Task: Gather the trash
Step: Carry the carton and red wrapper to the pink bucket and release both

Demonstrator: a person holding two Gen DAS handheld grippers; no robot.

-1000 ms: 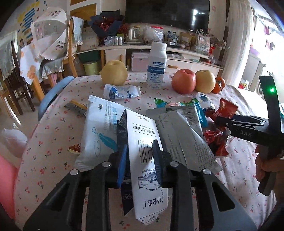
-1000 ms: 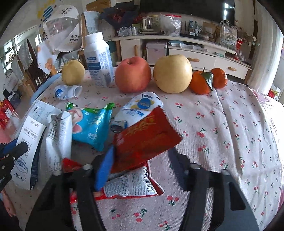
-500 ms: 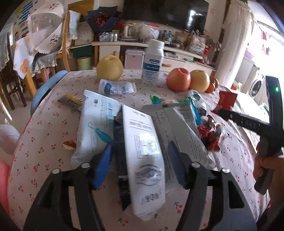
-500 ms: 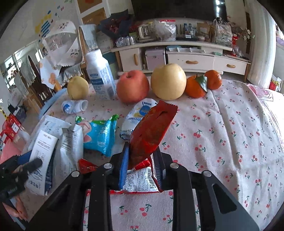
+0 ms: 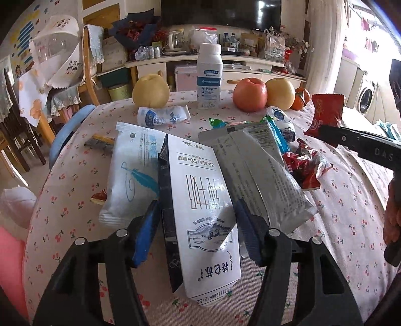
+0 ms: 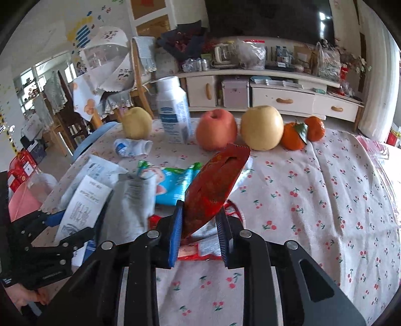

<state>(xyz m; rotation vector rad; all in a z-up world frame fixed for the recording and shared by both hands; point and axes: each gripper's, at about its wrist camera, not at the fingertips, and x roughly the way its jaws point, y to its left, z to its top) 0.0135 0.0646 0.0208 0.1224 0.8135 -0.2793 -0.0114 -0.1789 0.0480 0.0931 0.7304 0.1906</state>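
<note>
Daylight lit both views, soft and fairly bright, coming mainly from the right, where a curtain (image 5: 323,50) and the area beyond it were washed out to near white. In the right wrist view a window (image 6: 30,82) at far left also glared. Shadows on the tablecloth (image 6: 325,200) were faint and diffuse. The TV (image 5: 220,12) showed small bright reflections. Both pictures bulged with strong fisheye distortion, straight furniture lines curving and the corners falling to black. The left wrist view was sharp in the middle; the right wrist view looked softer, with slight motion blur on the wrappers (image 6: 130,200) at left.
</note>
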